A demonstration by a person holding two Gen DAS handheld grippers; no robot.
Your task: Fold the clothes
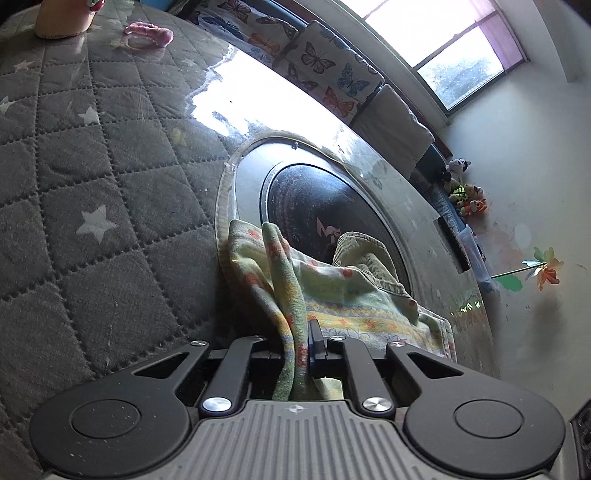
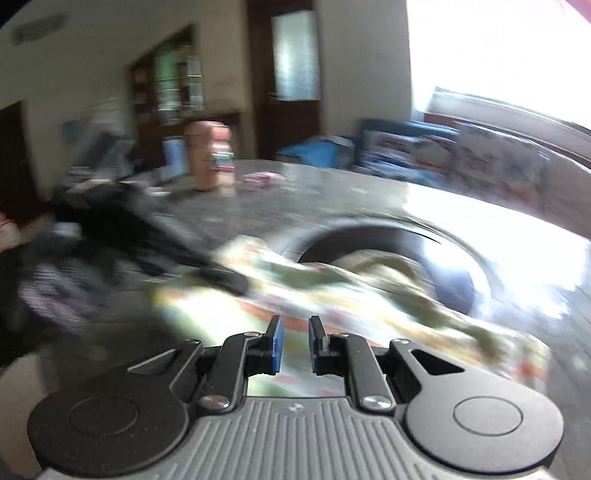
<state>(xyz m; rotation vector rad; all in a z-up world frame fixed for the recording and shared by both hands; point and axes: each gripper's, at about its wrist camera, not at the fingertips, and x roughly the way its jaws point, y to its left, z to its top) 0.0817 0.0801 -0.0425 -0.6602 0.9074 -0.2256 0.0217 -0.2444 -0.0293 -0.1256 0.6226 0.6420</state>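
A small green and yellow patterned garment (image 1: 332, 295) with a corduroy collar lies on the table over a round dark inset. My left gripper (image 1: 299, 347) is shut on a bunched fold of it, the cloth running between the fingers. In the blurred right wrist view the same garment (image 2: 332, 295) lies just ahead of my right gripper (image 2: 295, 336), whose blue pads stand a narrow gap apart with nothing between them. The left gripper (image 2: 225, 277) shows there as a dark blur on the garment's left side.
The table carries a grey quilted star cover (image 1: 92, 166) under clear plastic. A beige cup (image 1: 62, 22) and a pink ring (image 1: 151, 31) stand at its far end. Butterfly cushions (image 1: 325, 62) and soft toys (image 1: 465, 195) line the window wall.
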